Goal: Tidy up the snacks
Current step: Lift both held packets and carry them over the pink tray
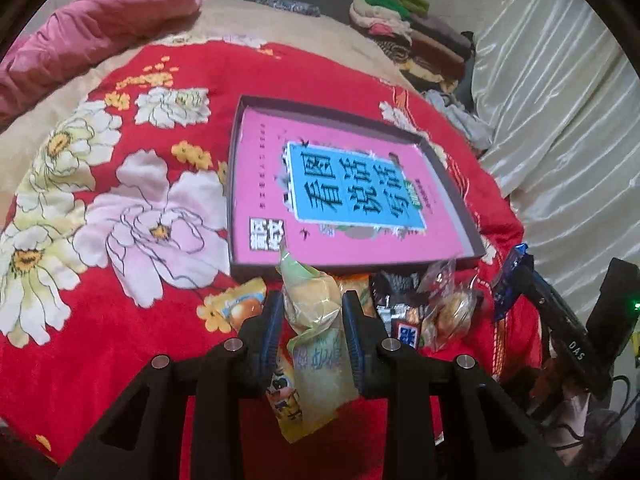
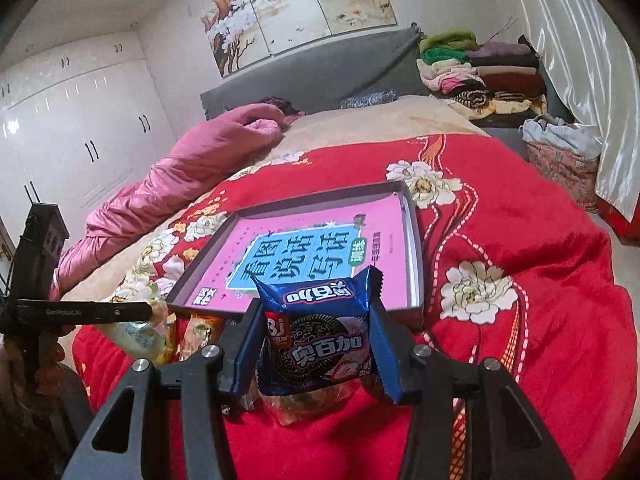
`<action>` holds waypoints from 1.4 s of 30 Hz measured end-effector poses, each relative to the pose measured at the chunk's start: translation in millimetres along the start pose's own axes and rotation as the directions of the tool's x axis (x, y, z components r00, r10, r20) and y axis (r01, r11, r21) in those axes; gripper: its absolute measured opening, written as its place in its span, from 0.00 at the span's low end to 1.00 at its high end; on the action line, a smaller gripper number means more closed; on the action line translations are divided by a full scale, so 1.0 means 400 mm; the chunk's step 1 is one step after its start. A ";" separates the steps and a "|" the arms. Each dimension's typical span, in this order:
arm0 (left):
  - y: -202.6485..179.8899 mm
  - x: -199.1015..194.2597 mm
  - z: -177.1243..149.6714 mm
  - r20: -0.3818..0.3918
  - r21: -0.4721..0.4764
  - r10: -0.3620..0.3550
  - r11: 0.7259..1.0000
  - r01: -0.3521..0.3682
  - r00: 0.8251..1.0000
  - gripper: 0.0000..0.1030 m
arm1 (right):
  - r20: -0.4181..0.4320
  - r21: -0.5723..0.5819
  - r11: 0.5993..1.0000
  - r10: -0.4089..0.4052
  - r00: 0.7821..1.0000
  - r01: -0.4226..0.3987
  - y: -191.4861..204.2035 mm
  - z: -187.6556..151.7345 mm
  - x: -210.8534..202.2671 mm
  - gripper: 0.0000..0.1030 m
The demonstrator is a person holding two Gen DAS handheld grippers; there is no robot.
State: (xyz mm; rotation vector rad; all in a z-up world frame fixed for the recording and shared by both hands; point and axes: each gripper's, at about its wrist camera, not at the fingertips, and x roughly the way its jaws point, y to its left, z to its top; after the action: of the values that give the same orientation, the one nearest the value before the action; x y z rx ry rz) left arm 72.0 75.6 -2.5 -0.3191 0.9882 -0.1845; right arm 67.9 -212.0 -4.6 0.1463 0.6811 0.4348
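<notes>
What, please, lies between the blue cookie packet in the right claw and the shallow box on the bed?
Nothing solid: in the right wrist view the blue cookie packet, held in the right claw, overlaps the near rim of the shallow box, with no snack visibly between them.

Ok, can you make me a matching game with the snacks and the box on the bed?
Things:
1. blue cookie packet
2. pale green snack packet
3. flat box
4. folded clothes

Places:
A. lying on the red flowered blanket, pink book inside
B. gripped in the left tool
C. stacked at the head of the bed
D. gripped in the right tool

Pairs: 1-D, 2-B, 3-A, 4-C
</notes>
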 end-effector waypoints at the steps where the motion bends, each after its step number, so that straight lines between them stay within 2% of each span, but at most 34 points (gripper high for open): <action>1: -0.002 -0.004 0.004 0.007 0.000 0.001 1.000 -0.001 1.000 0.30 | 0.004 0.000 1.000 0.000 1.000 0.000 -0.001 0.003 0.002 0.49; 10: -0.017 -0.012 0.041 0.050 -0.006 0.001 1.000 -0.001 0.999 0.30 | 0.041 0.018 1.000 0.016 0.999 -0.017 -0.019 0.030 0.014 0.49; 26: -0.026 0.026 0.100 0.110 -0.022 0.019 1.000 -0.017 0.994 0.30 | 0.075 0.015 1.000 -0.001 0.997 -0.001 -0.043 0.078 0.067 0.49; 32: -0.033 0.053 0.116 0.120 -0.017 0.027 1.000 -0.025 0.992 0.30 | 0.064 0.012 1.000 -0.009 0.998 0.009 -0.049 0.091 0.094 0.49; 42: -0.031 0.101 0.126 0.114 -0.021 0.046 0.999 -0.044 0.992 0.30 | 0.021 0.072 0.997 -0.033 0.999 0.032 -0.095 0.095 0.134 0.49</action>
State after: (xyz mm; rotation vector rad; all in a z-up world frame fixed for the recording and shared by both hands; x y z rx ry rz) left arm 136.0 61.1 -4.5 -0.3205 0.8834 -0.1148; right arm 142.3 -222.7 -16.4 0.2073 0.6771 0.3770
